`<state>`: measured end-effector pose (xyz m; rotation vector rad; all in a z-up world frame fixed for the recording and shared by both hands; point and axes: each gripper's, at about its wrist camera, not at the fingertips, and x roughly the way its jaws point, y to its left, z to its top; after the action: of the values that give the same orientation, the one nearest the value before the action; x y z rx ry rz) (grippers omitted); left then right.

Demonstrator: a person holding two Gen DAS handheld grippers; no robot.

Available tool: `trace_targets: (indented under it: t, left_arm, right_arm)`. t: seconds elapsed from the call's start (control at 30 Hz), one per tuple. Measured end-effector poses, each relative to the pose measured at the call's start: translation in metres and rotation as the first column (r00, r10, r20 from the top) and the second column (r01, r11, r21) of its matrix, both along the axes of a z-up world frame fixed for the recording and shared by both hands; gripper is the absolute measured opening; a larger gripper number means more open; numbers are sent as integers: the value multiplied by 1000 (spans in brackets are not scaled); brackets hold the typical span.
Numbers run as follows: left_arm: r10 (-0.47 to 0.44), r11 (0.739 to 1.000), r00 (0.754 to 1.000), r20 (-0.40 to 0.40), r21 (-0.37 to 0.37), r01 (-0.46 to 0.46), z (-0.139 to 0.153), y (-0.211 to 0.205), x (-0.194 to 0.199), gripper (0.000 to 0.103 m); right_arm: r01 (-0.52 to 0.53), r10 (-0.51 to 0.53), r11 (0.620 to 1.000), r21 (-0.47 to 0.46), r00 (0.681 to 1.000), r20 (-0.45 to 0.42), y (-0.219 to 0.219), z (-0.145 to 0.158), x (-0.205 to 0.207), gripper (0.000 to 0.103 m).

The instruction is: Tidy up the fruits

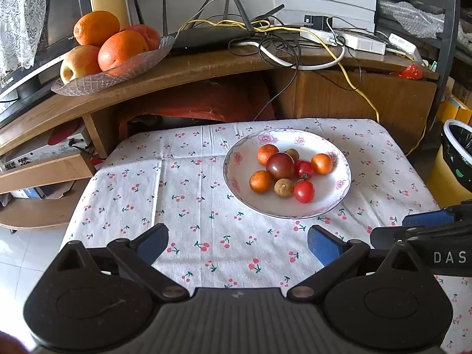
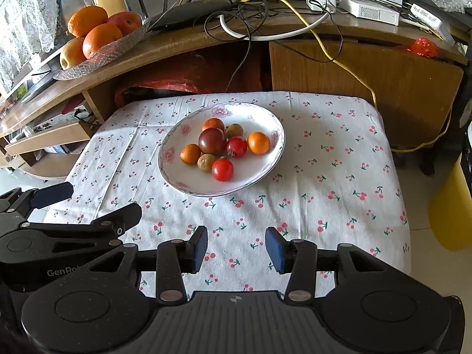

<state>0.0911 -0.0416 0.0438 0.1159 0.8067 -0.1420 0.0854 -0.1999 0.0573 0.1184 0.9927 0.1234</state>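
Observation:
A white floral plate (image 1: pixel 259 203) (image 2: pixel 177 177) sits on the cherry-print tablecloth (image 1: pixel 188 200) (image 2: pixel 324 177). It holds several small fruits: a dark tomato (image 1: pixel 279 165) (image 2: pixel 211 140), red cherry tomatoes (image 1: pixel 303 191) (image 2: pixel 222 170), small oranges (image 1: pixel 260 181) (image 2: pixel 258 142) and brown longans (image 1: pixel 283 188) (image 2: pixel 206 162). My left gripper (image 1: pixel 237 243) hovers open over the near cloth, nothing between its blue pads. My right gripper (image 2: pixel 236 249) is also open and empty, nearer than the plate. Each gripper shows at the side of the other's view.
Behind the table a wooden shelf (image 1: pixel 206 65) carries a glass dish (image 1: pixel 112 73) (image 2: pixel 97 59) with large oranges and apples, a router (image 1: pixel 212 35) and tangled cables (image 1: pixel 295 47). A bin with a black liner (image 1: pixel 460 153) stands to the right. Low shelves stand at the left.

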Motion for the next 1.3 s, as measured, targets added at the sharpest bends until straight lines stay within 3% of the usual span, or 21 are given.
trace_targets:
  t: [1.3]
  left_arm:
    - [18, 999, 999, 32, 34, -19, 3, 6, -76, 103]
  right_arm:
    - [17, -18, 999, 39, 1000, 16, 17, 9, -77, 41]
